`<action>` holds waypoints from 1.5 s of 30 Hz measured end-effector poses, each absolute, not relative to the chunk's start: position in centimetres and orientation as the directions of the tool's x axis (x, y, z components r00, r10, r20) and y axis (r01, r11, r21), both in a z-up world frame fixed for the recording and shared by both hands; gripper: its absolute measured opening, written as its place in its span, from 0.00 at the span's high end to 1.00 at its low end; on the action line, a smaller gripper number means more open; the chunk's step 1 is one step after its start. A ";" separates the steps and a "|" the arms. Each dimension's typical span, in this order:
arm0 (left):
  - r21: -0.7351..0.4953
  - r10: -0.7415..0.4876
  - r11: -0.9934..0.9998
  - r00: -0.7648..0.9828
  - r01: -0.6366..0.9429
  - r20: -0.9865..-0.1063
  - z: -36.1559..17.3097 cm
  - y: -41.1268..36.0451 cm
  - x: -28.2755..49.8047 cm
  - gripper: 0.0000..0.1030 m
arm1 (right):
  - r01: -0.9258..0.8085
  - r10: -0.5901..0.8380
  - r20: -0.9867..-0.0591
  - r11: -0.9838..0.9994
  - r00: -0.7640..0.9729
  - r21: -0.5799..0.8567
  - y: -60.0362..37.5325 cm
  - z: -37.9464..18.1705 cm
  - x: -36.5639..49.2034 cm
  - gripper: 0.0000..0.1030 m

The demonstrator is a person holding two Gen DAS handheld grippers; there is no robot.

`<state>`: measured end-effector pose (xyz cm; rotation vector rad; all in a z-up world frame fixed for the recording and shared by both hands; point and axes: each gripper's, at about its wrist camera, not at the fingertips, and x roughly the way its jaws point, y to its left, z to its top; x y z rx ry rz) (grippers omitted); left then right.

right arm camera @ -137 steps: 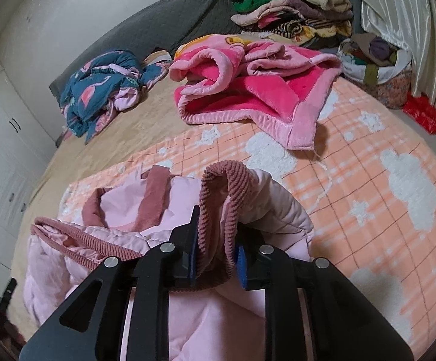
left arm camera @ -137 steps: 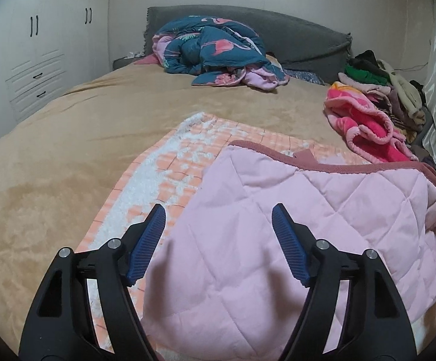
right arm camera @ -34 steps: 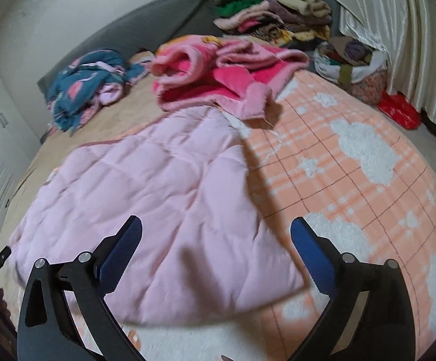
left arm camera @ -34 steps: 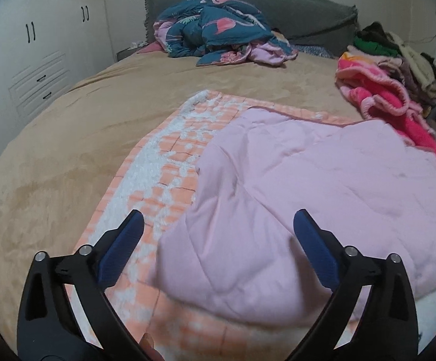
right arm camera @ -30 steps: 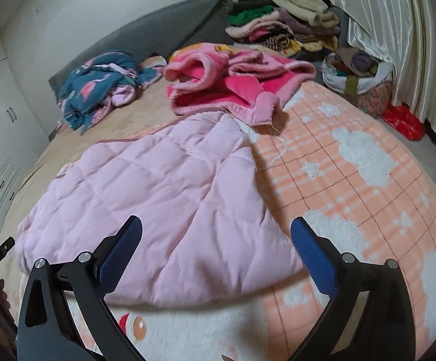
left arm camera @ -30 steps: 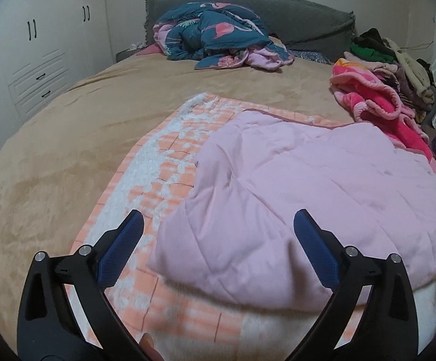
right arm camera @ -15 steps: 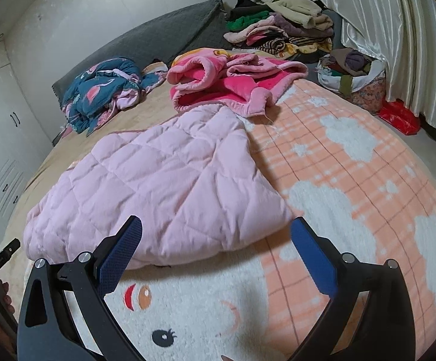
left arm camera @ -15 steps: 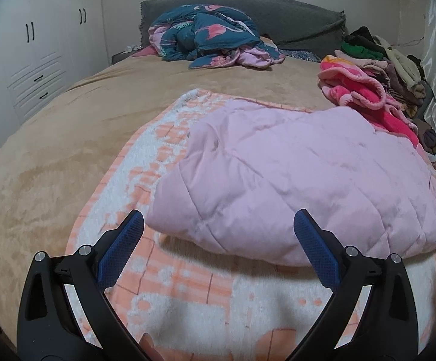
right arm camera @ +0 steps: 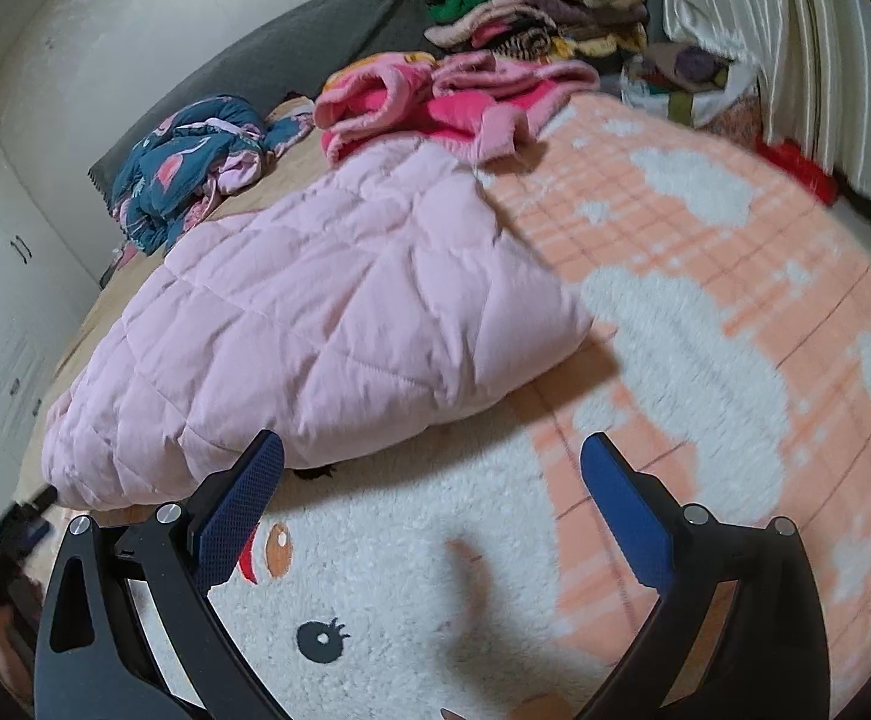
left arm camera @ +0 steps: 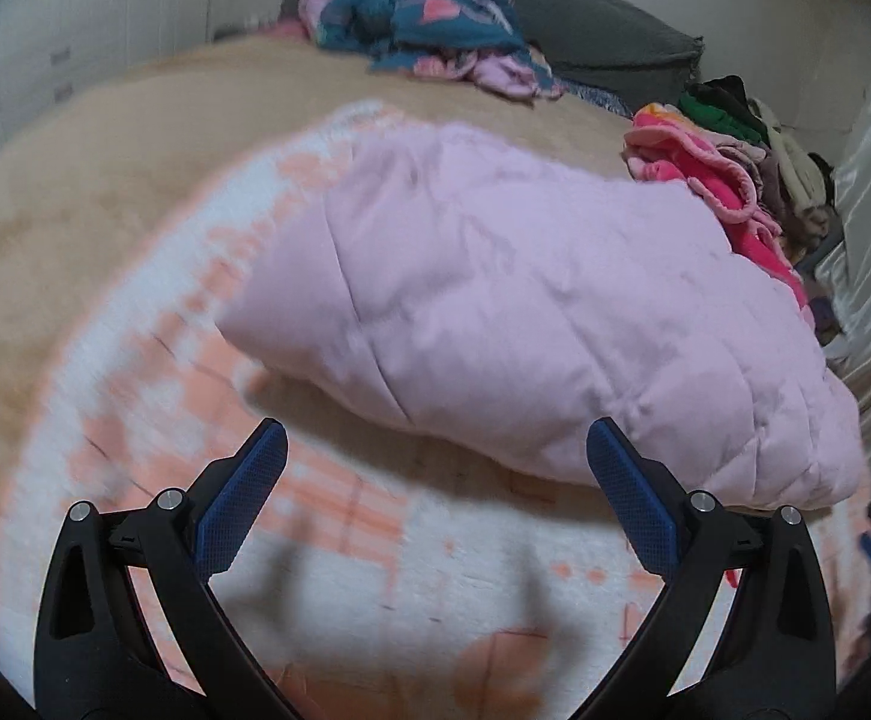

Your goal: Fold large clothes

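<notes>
- One pink quilted jacket (left arm camera: 531,312) (right arm camera: 327,324) is seen lying folded into a thick bundle on the orange-and-white blanket (left arm camera: 375,588) (right arm camera: 705,312), which is spread over the tan bed (left arm camera: 75,180).
- Compared with 4.6 s ago, its ribbed collar, then clamped in the right gripper, is no longer held or seen; only smooth quilted fabric is shown on top.
- Since 0.5 s ago the jacket is seen larger and nearer in both views, and the left view is blurred.
- The left gripper (left arm camera: 435,498) is held with its fingers wide apart and nothing between them, above the blanket just short of the jacket's near edge.
- The right gripper (right arm camera: 432,495) is likewise spread wide and empty; its left fingertip (right arm camera: 255,468) is seen just at the jacket's near edge, though contact cannot be told.
- A cartoon face on the blanket (right arm camera: 315,600) is shown below the right gripper.
- A bright pink fleece (left arm camera: 717,180) (right arm camera: 435,102) is touched by the jacket's far edge.
- A teal patterned garment (left arm camera: 417,18) (right arm camera: 195,162) is left crumpled by the grey headboard (left arm camera: 603,42) (right arm camera: 291,54).
- A stack of clothes (right arm camera: 531,6) is seen beside the curtain (right arm camera: 825,60).
</notes>
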<state>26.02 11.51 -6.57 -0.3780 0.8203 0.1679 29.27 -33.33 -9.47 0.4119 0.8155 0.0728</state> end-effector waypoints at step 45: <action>-0.468 -0.134 0.840 0.729 -0.276 -0.671 -7.1 14.3 32.5 0.60 | -0.017 0.364 -0.615 0.869 0.699 0.495 -31.4 -11.0 38.8 0.59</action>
